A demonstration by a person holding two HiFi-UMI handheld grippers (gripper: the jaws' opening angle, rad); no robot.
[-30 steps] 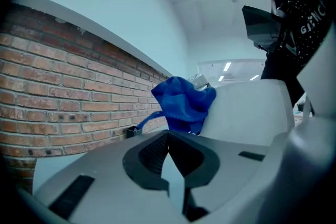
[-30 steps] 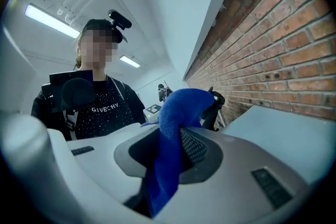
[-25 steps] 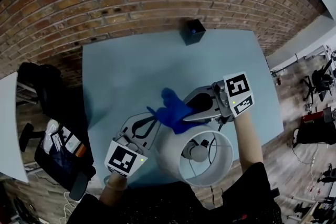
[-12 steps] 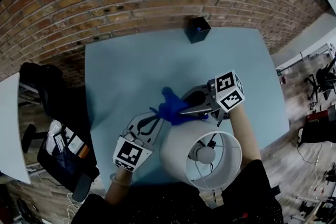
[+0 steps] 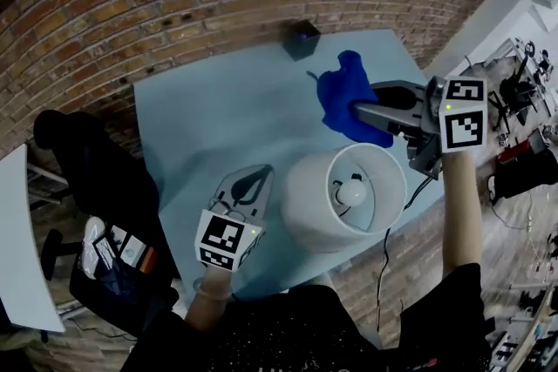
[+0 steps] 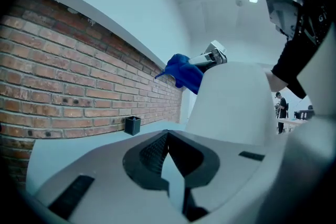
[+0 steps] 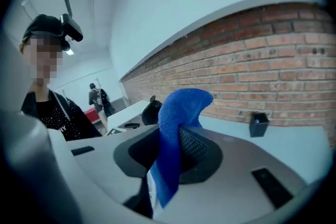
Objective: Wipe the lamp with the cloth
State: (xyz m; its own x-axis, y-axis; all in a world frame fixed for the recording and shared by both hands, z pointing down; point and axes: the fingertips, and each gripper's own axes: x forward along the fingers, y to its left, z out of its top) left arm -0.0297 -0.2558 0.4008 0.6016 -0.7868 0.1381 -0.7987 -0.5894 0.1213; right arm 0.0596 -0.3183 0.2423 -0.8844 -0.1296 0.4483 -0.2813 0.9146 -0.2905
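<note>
While the right hand-held gripper (image 5: 364, 111) clamps the blue cloth (image 5: 340, 90), the lamp (image 5: 307, 198) lies just toward the person from it.
It stands upright on the bench (image 5: 200, 109); the cloth hangs beside its far rim, so the wipe likely starts there. The left hand-held gripper (image 5: 260, 173), jaws together and empty, sits beside the lamp's left flank.

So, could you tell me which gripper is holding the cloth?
The right gripper: the blue cloth is pinched between its jaws. The left gripper is shut on nothing.
</note>
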